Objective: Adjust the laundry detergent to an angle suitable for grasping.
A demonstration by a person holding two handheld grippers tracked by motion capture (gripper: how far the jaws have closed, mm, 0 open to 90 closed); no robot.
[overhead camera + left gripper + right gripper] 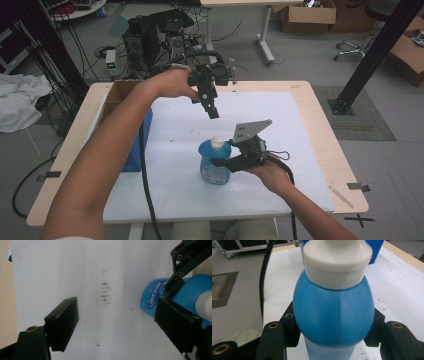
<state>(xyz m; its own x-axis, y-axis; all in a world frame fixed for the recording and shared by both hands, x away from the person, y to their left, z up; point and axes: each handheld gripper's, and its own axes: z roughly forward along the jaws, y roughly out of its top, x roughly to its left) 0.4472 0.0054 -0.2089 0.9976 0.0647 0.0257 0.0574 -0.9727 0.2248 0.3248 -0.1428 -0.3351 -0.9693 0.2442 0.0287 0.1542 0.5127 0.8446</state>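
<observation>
Blue plastic bottle [215, 162] with a white cap [217, 142] stands upright near the middle of the white mat [280, 130], its long axis vertical. The right gripper [220, 162] comes from the right side and its jaws press on both sides of the bottle's body, below the cap. The left gripper [213, 113] hangs above and a little farther, jaws spread apart and holding nothing. The cap lies below and nearer from it, so I judge this hand will go down to the cap.
</observation>
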